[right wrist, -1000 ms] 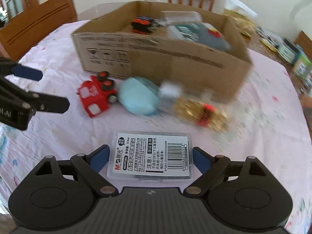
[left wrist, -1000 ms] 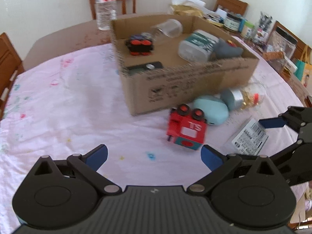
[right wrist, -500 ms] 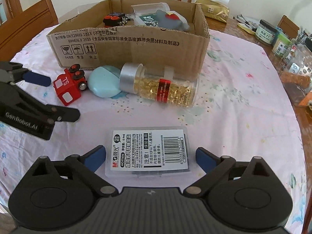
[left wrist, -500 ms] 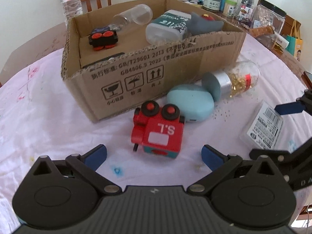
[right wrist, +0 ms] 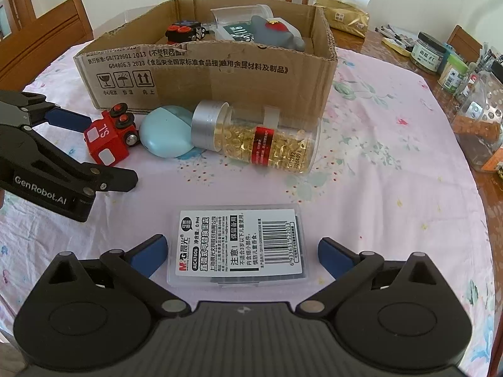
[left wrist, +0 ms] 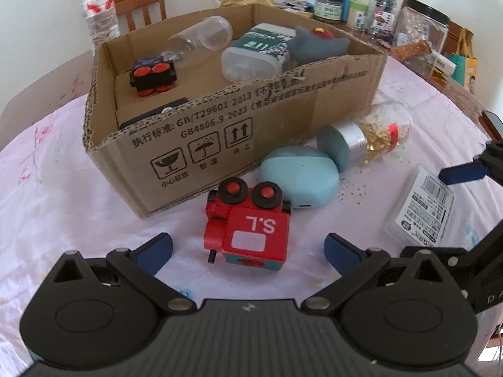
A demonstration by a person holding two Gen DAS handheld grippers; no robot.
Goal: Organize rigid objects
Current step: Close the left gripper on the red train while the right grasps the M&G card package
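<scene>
Gaping left claw point(left wrist: 248, 248) | right claw point(right wrist: 241, 253) gaping | black item point(left wrist: 151, 114) half-hidden in box point(left wrist: 283, 106)

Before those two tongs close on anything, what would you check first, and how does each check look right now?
1. Left tongs open: ok, both blue tips spread.
2. Red toy train between the left tips: ok, roughly centred, lying on its side.
3. Right tongs open: ok.
4. Flat plastic case between the right tips: ok, though almost as wide as the gap.
5. Room in the box: ok, bare floor shows between the black toy car and the white bottle.
6. Train free of the blue case behind it: cannot tell, they sit very close.
</scene>
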